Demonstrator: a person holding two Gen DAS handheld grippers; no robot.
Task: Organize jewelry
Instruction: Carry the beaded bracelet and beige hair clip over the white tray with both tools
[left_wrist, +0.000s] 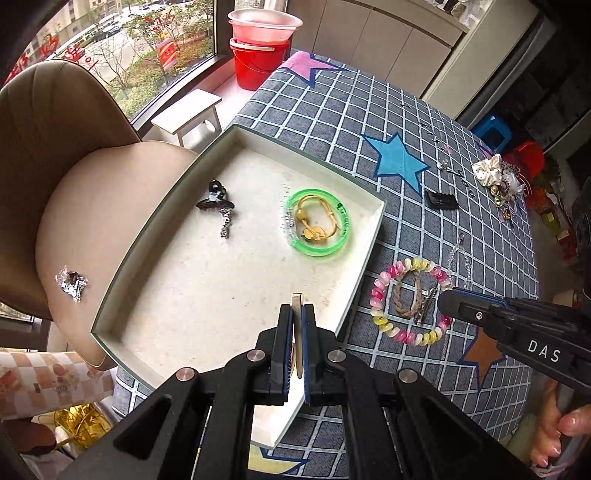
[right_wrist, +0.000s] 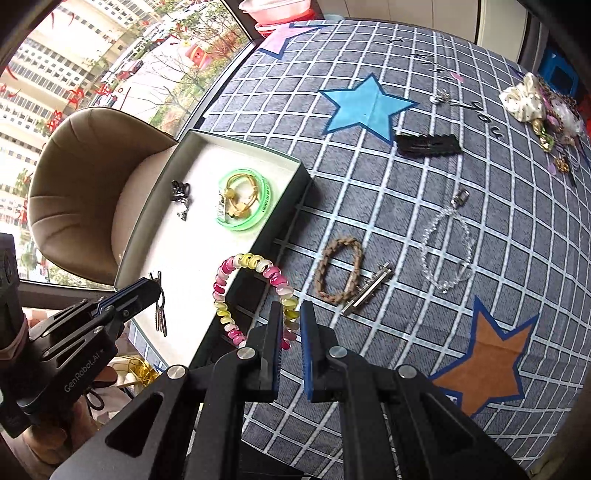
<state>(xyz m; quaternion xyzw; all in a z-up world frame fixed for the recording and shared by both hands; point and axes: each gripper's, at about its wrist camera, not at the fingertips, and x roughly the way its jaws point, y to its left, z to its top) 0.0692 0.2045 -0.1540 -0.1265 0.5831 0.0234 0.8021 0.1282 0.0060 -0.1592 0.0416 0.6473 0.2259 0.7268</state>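
The left gripper pinched a slim metal clip over the tray, seemingly for dropping in. The right gripper's fingers clamped the pink-yellow bead bracelet, lifted toward the tray's 4 o'clock wall.

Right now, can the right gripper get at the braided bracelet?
Probably not yet: the right gripper is already shut on the pink-and-yellow coil bracelet. The braided bracelet lies uncovered just beyond on the tablecloth.
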